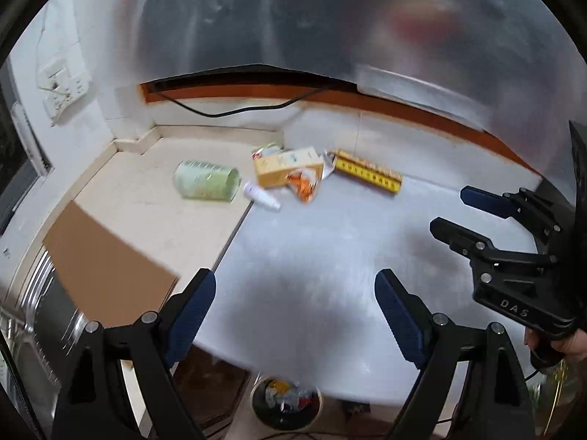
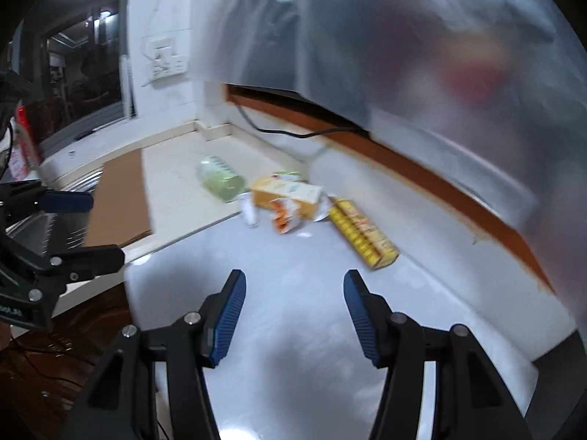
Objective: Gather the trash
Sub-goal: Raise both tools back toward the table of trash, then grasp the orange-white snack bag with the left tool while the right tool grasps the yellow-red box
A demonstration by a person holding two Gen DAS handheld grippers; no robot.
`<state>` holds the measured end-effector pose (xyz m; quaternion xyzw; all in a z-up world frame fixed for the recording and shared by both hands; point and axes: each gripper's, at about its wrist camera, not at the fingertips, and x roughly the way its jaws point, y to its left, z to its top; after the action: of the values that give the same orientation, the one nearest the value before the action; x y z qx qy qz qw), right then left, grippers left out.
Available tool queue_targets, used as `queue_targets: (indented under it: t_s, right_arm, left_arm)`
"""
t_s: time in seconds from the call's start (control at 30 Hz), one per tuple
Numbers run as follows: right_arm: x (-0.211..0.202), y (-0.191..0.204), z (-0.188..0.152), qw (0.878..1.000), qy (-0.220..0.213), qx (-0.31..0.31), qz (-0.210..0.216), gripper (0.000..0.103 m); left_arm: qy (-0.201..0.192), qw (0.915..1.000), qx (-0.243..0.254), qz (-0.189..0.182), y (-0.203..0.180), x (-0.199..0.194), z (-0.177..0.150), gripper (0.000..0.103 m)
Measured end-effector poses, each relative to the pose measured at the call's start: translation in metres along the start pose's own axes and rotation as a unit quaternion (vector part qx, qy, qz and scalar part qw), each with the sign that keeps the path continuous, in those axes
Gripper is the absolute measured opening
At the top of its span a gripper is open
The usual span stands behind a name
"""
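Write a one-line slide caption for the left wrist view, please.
Both grippers, left and right, open and empty above a counter with scattered trash.

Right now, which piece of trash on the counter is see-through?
The pale green clear plastic jar, lying on its side at the left end; the other pieces are opaque.
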<state>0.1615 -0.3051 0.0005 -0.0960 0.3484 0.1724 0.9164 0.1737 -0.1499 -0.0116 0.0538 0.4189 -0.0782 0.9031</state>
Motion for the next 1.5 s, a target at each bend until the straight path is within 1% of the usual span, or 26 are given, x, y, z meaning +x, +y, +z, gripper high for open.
queue_targets:
  t_s: [0.1, 0.17, 0.27, 0.33, 0.47, 0.53, 0.63, 0.73, 0.83, 0.9, 0.93, 0.97, 1.0, 1.03, 1.07, 1.13, 1.2, 1.27, 1.37, 1.5]
  right_arm:
    - [0.025, -0.017, 0.008, 1.000, 0.005, -0.005, -0.014, 0.056]
    - [0.050, -0.029, 0.013, 0.999, 0.012, -0.017, -0.027, 0.056]
    - [0.080, -0.038, 0.014, 0.998, 0.022, -0.034, -0.040, 0.056]
    - [0.104, -0.043, 0.014, 0.997, 0.032, -0.048, -0.055, 0.056]
    - [0.145, -0.048, 0.012, 0.993, 0.042, -0.069, -0.081, 0.056]
    - [0.162, -0.051, 0.011, 0.991, 0.045, -0.083, -0.096, 0.056]
    - [0.180, -0.051, 0.007, 0.988, 0.056, -0.099, -0.105, 0.056]
    - [0.196, -0.052, 0.003, 0.984, 0.067, -0.115, -0.118, 0.056]
    - [0.204, -0.057, 0.000, 0.981, 0.071, -0.121, -0.133, 0.052]
    - [0.204, -0.061, 0.000, 0.981, 0.066, -0.118, -0.142, 0.045]
    - [0.204, -0.064, 0.000, 0.981, 0.063, -0.114, -0.144, 0.042]
    - [0.203, -0.067, 0.000, 0.982, 0.062, -0.110, -0.142, 0.041]
    - [0.202, -0.070, 0.000, 0.983, 0.059, -0.103, -0.137, 0.040]
    - [0.201, -0.074, 0.000, 0.985, 0.057, -0.097, -0.134, 0.039]
    - [0.199, -0.077, 0.000, 0.985, 0.055, -0.095, -0.133, 0.038]
    - [0.196, -0.080, -0.001, 0.986, 0.053, -0.089, -0.130, 0.036]
    - [0.194, -0.080, 0.000, 0.988, 0.050, -0.084, -0.124, 0.034]
    - [0.188, -0.082, -0.001, 0.990, 0.047, -0.075, -0.113, 0.030]
    - [0.179, -0.079, -0.005, 0.992, 0.046, -0.067, -0.099, 0.024]
    - [0.168, -0.069, -0.006, 0.994, 0.045, -0.061, -0.082, 0.022]
  left_arm:
    - [0.005, 1.0000, -0.007, -0.001, -0.006, 0.030, 0.022, 0.087]
    - [0.009, 0.9999, -0.011, -0.002, -0.011, 0.056, 0.039, 0.087]
    - [0.015, 0.9997, -0.016, -0.006, -0.013, 0.088, 0.053, 0.087]
    - [0.024, 0.9995, -0.022, 0.000, -0.013, 0.114, 0.061, 0.087]
    - [0.046, 0.9977, -0.049, 0.006, -0.006, 0.158, 0.070, 0.087]
    - [0.055, 0.9961, -0.069, -0.002, -0.001, 0.176, 0.075, 0.087]
    - [0.070, 0.9919, -0.105, -0.014, 0.004, 0.202, 0.080, 0.087]
    - [0.081, 0.9896, -0.119, -0.007, 0.002, 0.221, 0.082, 0.087]
    - [0.087, 0.9877, -0.130, 0.008, 0.000, 0.241, 0.085, 0.086]
    - [0.088, 0.9868, -0.135, 0.015, -0.001, 0.250, 0.086, 0.082]
    - [0.090, 0.9862, -0.138, 0.017, -0.002, 0.255, 0.087, 0.076]
    - [0.095, 0.9854, -0.141, 0.016, -0.003, 0.261, 0.087, 0.068]
    - [0.098, 0.9851, -0.141, 0.015, -0.003, 0.264, 0.088, 0.063]
    - [0.102, 0.9846, -0.142, 0.013, -0.004, 0.270, 0.087, 0.054]
    - [0.104, 0.9843, -0.142, 0.011, -0.005, 0.273, 0.087, 0.049]
    - [0.094, 0.9853, -0.142, 0.014, -0.006, 0.272, 0.086, 0.049]
    - [0.082, 0.9876, -0.132, 0.023, -0.009, 0.269, 0.084, 0.048]
    - [0.075, 0.9894, -0.123, 0.023, -0.012, 0.263, 0.082, 0.048]
    - [0.071, 0.9918, -0.104, 0.021, -0.020, 0.250, 0.075, 0.048]
    - [0.062, 0.9947, -0.081, 0.016, -0.029, 0.227, 0.060, 0.048]
